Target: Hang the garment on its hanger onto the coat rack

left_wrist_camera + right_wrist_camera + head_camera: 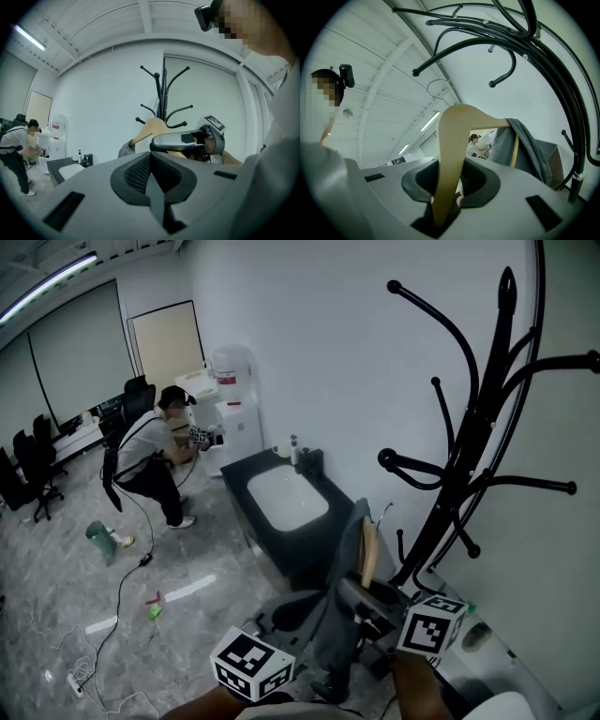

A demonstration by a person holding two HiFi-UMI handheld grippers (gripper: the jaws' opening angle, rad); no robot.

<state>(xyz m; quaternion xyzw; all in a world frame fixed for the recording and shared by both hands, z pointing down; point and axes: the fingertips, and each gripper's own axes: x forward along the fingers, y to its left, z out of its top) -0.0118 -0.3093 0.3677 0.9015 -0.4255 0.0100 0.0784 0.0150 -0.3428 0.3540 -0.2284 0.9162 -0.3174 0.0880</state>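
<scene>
A wooden hanger [452, 154] carries a grey garment [525, 145] draped over its far shoulder. My right gripper [447, 197] is shut on the hanger's near arm. The hanger's metal hook [438, 89] points up below the curved arms of the black coat rack [553, 70] and touches none of them. In the head view the hanger [368, 554] and garment [342, 615] hang in my right gripper [361, 601], left of the coat rack [469, 456]. My left gripper [278, 611] sits lower left, beside the garment. Its pads [152, 176] meet, with nothing clearly between them.
A black cabinet with a white basin [286, 498] stands against the wall behind the garment. A person [150, 460] crouches by a water dispenser [234, 409] at the far left. Cables [122, 615] and small litter lie on the marble floor. Office chairs [28, 465] line the left wall.
</scene>
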